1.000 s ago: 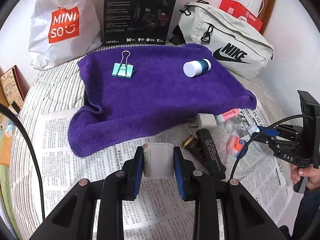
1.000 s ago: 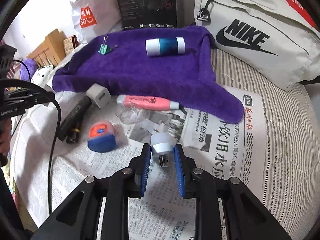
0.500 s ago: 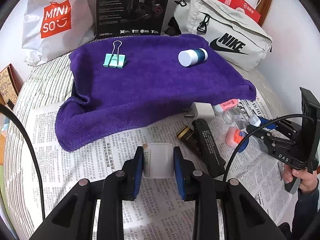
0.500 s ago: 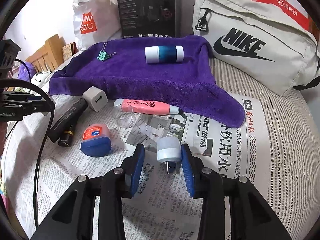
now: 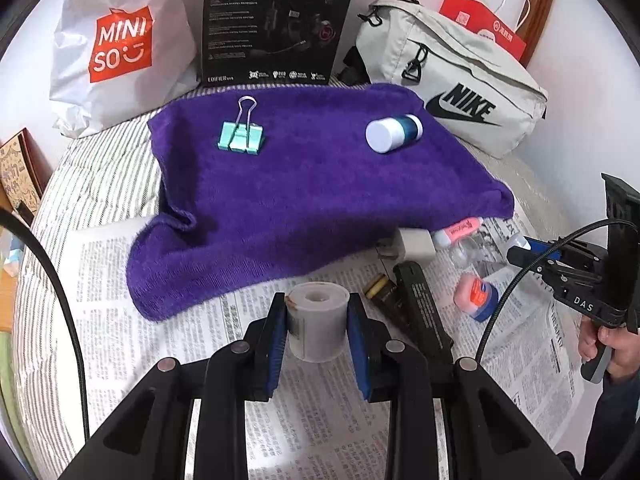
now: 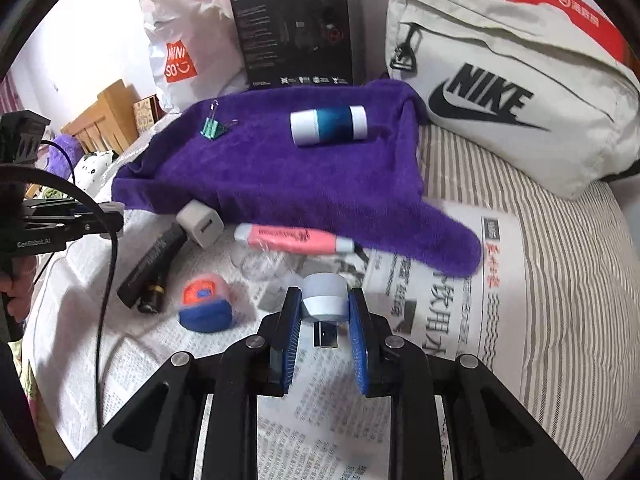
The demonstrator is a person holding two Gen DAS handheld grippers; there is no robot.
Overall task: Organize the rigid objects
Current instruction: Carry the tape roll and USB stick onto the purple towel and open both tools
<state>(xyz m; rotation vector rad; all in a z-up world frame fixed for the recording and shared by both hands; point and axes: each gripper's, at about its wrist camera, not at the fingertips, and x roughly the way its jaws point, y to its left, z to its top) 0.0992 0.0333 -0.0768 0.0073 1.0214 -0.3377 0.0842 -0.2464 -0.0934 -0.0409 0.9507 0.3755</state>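
Note:
My left gripper (image 5: 318, 322) is shut on a small white roll (image 5: 318, 320), held just above the newspaper (image 5: 160, 320) in front of the purple towel (image 5: 312, 200). My right gripper (image 6: 325, 312) is closing; its pads press on a white USB light (image 6: 324, 300) whose plug points back at the camera. A teal binder clip (image 5: 241, 138) and a white-and-blue bottle (image 5: 394, 133) lie on the towel. On the paper lie a white charger (image 6: 200, 224), a pink highlighter (image 6: 292, 238), a black tube (image 6: 154, 264) and a pink-and-blue jar (image 6: 204, 304).
A white shopping bag (image 5: 116, 44), a black box (image 5: 276, 20) and a grey belt bag (image 5: 452, 80) stand along the back. A clear cap (image 6: 256, 264) lies by the highlighter. A hand (image 5: 612, 344) holds the right gripper's handle. The bed is striped (image 6: 560, 280).
The right jaws spread a little around the USB light, then came back together on it. The white roll in the left jaws now shows its top face.

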